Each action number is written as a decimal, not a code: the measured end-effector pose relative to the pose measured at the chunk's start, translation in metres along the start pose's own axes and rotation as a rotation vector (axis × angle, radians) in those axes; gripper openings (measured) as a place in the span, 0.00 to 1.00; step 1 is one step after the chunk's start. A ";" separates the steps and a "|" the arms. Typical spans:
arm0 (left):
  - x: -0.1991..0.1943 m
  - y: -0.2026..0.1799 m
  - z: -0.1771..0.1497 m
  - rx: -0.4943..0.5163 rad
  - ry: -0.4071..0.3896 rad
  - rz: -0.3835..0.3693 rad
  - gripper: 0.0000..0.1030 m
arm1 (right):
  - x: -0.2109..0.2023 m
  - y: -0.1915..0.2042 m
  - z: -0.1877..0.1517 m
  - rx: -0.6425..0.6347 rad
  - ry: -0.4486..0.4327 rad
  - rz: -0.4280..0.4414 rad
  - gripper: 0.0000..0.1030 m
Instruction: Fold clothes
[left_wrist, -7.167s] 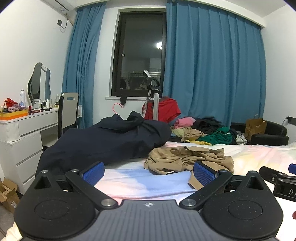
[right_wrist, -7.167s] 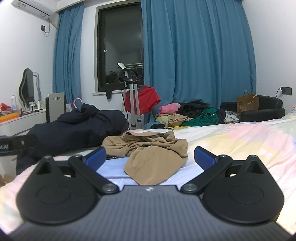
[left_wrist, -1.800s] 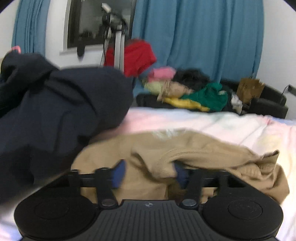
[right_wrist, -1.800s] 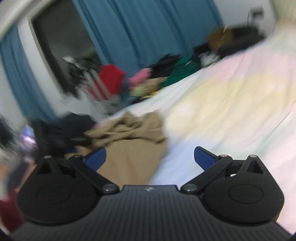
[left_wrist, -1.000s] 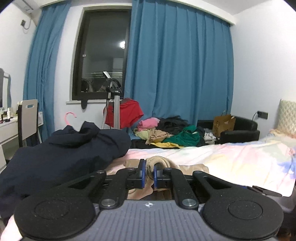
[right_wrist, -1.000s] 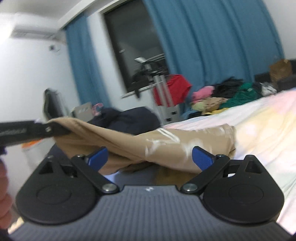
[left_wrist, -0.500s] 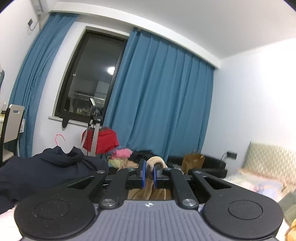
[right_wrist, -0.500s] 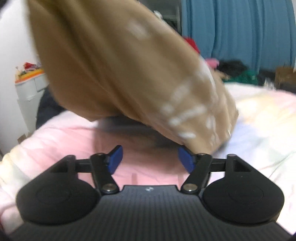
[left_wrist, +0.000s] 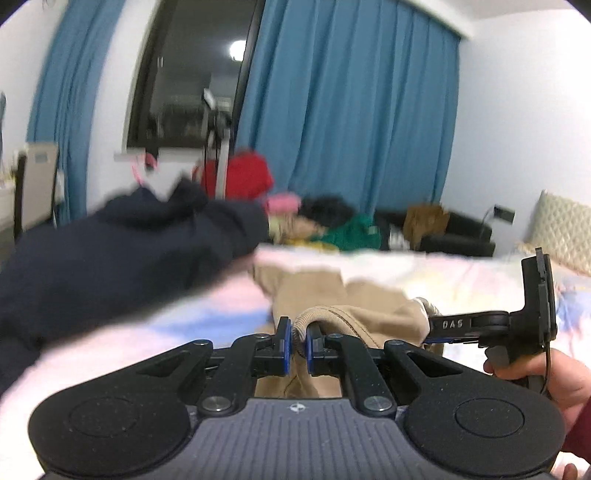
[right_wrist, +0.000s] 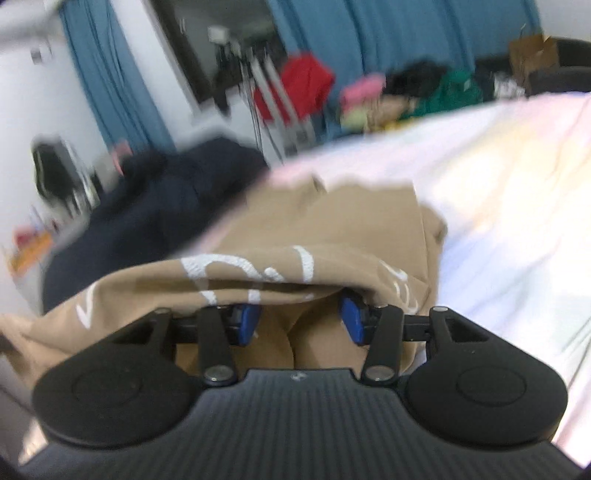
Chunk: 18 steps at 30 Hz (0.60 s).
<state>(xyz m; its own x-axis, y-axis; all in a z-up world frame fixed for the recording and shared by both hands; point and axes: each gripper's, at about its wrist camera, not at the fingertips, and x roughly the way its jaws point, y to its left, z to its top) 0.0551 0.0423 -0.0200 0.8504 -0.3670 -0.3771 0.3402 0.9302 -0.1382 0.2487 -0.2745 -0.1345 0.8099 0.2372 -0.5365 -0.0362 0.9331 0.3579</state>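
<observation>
Tan cloth, 1 garment (left_wrist: 343, 295) with white lettering, lay partly on the pastel bed (left_wrist: 461, 273), its ribbed hem raised. The left gripper (left_wrist: 298, 343) was clamped narrow on that hem. The right gripper (right_wrist: 298, 320) stood part-open, its 2 blue pads spread under a draped fold, pinching nothing visible. 1 dark navy coat (left_wrist: 122, 251) lay just beside the garment. 1 heap of mixed clothes (left_wrist: 325, 221) sat beyond the bed.

A tan garment (right_wrist: 332, 229) with white lettering lies on pastel pink-blue-yellow bedding (right_wrist: 498, 177) beside a navy coat (left_wrist: 110, 254).
</observation>
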 end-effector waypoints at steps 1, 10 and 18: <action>0.009 0.001 -0.003 0.002 0.032 0.004 0.08 | 0.004 0.003 -0.009 -0.025 0.034 -0.019 0.48; 0.065 0.018 -0.019 0.074 0.240 0.140 0.08 | -0.027 0.041 -0.031 -0.301 0.137 0.015 0.67; 0.047 0.015 -0.006 -0.019 0.181 0.134 0.08 | -0.048 0.077 -0.071 -0.468 0.136 0.096 0.68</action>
<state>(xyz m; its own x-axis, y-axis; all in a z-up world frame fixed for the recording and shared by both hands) 0.0979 0.0386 -0.0455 0.8008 -0.2335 -0.5516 0.2194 0.9712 -0.0926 0.1651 -0.1945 -0.1351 0.7076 0.3324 -0.6235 -0.3912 0.9192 0.0460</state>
